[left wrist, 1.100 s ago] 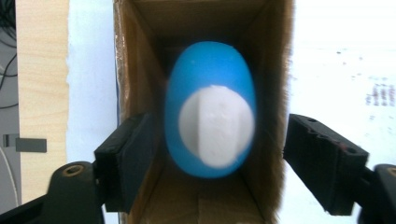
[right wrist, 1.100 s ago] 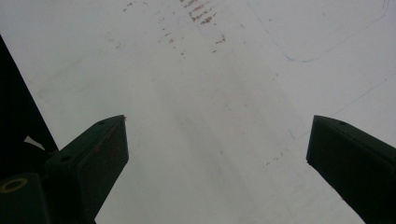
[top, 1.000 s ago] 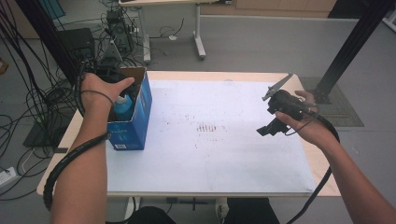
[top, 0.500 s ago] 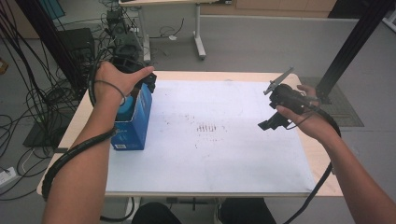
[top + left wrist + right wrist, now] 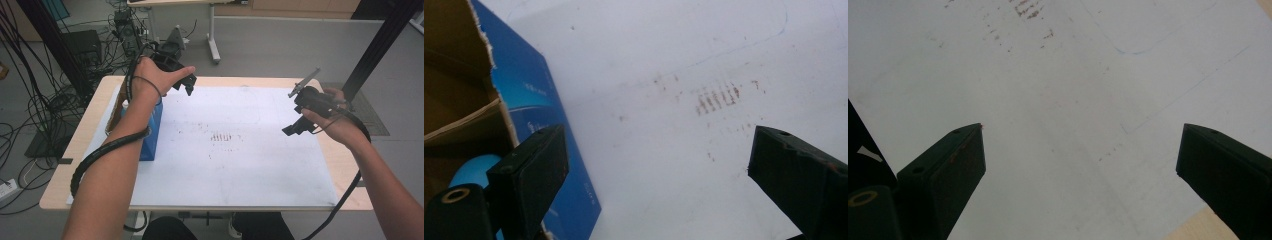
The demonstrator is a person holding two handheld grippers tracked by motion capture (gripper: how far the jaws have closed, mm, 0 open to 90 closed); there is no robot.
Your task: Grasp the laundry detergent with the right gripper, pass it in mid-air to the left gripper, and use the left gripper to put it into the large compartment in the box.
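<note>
We hold the left claw (image 5: 186,86), jaws just opened and empty, above the blue box (image 5: 150,131); right claw (image 5: 295,129) apart.

We see a box (image 5: 150,135) with bright blue outer walls and faint pale lettering; its torn inside is plain brown cardboard (image 5: 454,75), and a light blue rounded thing (image 5: 474,167) sits within. The sheet (image 5: 240,165) covering the counter (image 5: 345,170) is white, marked with a cluster of short reddish-brown dashes (image 5: 223,137) and scattered specks, plus thin blue pen lines (image 5: 1148,47). The counter's bare edge is pale wood. The left hand-held gripper (image 5: 187,86) and the right hand-held gripper (image 5: 292,131) are black. The floor (image 5: 280,45) is grey.
</note>
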